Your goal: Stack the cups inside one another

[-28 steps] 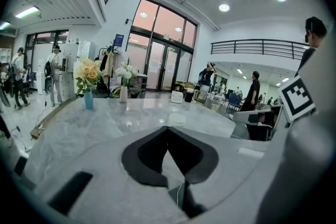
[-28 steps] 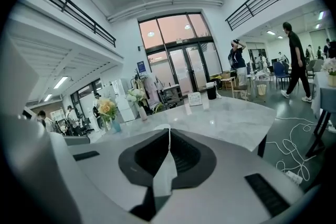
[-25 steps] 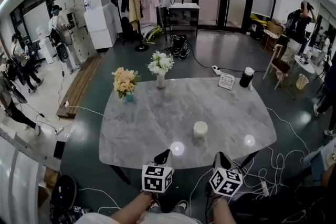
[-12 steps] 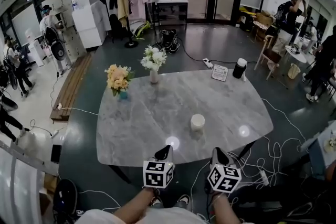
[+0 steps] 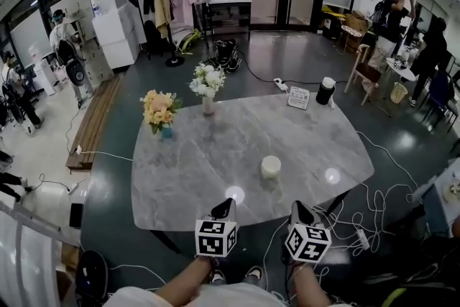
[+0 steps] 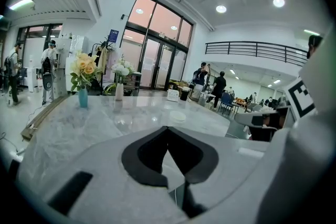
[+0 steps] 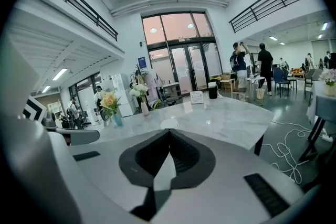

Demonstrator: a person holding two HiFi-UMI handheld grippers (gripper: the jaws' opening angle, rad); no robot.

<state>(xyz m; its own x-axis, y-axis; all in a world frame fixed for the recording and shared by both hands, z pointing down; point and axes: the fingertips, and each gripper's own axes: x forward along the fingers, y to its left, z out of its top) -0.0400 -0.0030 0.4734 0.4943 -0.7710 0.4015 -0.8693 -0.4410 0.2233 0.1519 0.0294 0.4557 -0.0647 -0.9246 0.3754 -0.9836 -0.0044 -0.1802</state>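
While side by side, left gripper and right gripper nose-down (jaws together, empty)

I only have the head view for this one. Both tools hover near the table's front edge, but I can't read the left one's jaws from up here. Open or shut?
Observer: Shut. The left gripper view shows the left tool with its jaws together and nothing between them.
Operator: And the right one?
Observer: In its own view the right tool is also shut and empty.
Operator: Does either point at the cup?
Observer: In the right gripper view the white cup stands on the table straight beyond the closed tips, apart from them.
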